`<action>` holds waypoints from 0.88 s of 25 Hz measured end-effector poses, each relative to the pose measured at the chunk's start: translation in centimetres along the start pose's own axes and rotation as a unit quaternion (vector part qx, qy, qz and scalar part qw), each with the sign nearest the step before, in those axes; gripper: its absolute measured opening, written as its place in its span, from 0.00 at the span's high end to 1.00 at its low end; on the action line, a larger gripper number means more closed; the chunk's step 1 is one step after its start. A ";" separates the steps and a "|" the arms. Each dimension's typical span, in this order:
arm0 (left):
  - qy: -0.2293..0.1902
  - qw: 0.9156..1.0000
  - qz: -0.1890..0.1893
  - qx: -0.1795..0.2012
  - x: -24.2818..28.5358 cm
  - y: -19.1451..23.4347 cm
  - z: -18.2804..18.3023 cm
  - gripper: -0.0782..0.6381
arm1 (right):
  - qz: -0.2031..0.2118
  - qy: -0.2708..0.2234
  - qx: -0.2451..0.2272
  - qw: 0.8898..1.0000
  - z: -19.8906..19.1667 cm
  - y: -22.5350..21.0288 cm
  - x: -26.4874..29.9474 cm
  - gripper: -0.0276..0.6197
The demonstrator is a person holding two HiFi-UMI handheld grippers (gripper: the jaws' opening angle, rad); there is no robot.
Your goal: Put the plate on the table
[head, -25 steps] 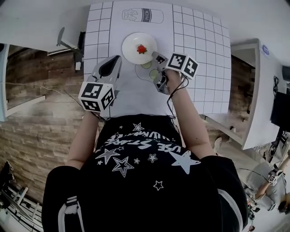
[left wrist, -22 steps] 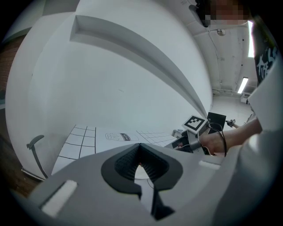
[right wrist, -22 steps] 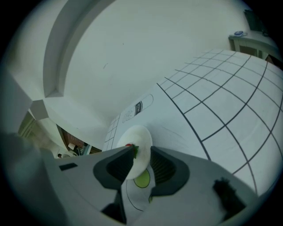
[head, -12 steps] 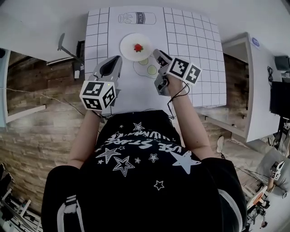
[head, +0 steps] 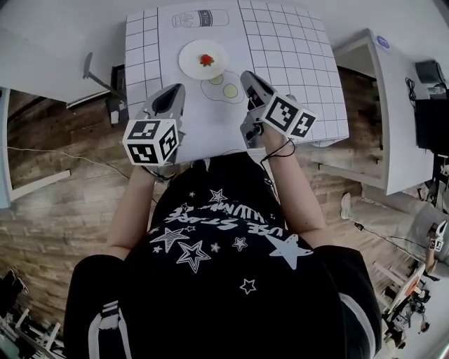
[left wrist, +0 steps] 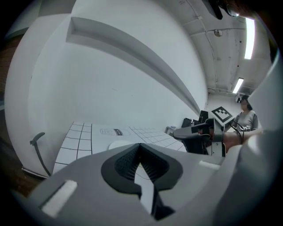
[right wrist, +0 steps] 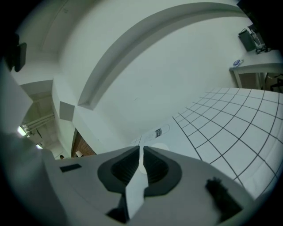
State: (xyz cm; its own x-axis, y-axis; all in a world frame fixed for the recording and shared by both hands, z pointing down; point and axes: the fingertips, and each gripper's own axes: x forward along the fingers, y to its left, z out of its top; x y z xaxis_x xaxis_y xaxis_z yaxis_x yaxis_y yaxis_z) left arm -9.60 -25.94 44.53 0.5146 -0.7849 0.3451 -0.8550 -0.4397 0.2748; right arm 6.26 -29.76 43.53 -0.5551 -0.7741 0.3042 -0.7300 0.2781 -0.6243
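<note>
A round white plate [head: 198, 64] with a small red strawberry [head: 206, 60] on it rests on the white gridded table [head: 287, 56], towards the far side. Both grippers hover over the table's near edge, short of the plate and holding nothing. My left gripper [head: 175, 91] is to the plate's near left with its jaws together. My right gripper [head: 247, 76] is to the plate's near right, also shut. The left gripper view looks over the shut left gripper [left wrist: 140, 145] at the plate's rim [left wrist: 116, 144]. In the right gripper view, the right gripper [right wrist: 141, 148] points at the plate [right wrist: 160, 145].
Printed on the table are a fried-egg outline [head: 223, 85] between the grippers and a milk-bottle outline [head: 202, 19] beyond the plate. A dark stand [head: 112, 91] hangs off the table's left edge. White desks flank the table over a wooden floor.
Both grippers have drawn back from the plate towards the table's near edge. The right gripper, close beside the plate a second ago, now stands apart from it. The plate has not moved.
</note>
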 end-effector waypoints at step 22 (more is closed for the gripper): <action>-0.015 0.999 0.041 -0.017 -3.5 -4.6 -1.5 0.88 | 0.068 0.007 -0.077 0.995 -0.9 2.5 -4.4 0.90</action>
State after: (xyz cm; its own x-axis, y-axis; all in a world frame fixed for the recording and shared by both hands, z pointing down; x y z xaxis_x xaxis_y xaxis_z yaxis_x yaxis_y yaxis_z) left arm -7.36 -20.49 43.37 0.4394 -0.8312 0.3405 -0.8917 -0.3577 0.2775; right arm 6.50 -25.19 41.25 -0.6581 -0.7156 0.2341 -0.6990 0.4651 -0.5433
